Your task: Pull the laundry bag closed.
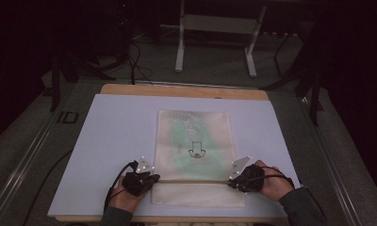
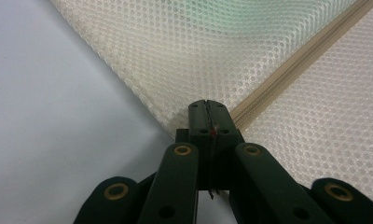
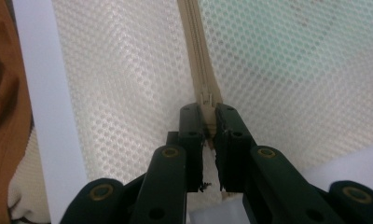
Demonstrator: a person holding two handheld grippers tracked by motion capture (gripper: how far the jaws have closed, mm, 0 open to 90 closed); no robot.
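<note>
Both tongs are closed: left tongs [image 2: 207,106] pinch the mesh bag's [image 1: 196,136] edge, right tongs [image 3: 207,112] its zipper pull [image 3: 207,99].

Left gripper [image 1: 149,178]: held low in the left hand [image 1: 123,195], jaws fully closed, tips meeting. Right gripper [image 1: 233,180]: held low in the right hand [image 1: 271,186], jaws clamped together. Both forearms enter from the near edge, grippers pointing inward toward each other.

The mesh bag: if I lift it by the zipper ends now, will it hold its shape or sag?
Probably sag: the mesh bag is thin netting lying flat on the mat. It looks light; only a soft green item shows through. The left gripper pinches the zipper end, the right gripper the zipper pull, so the middle may droop.
</note>
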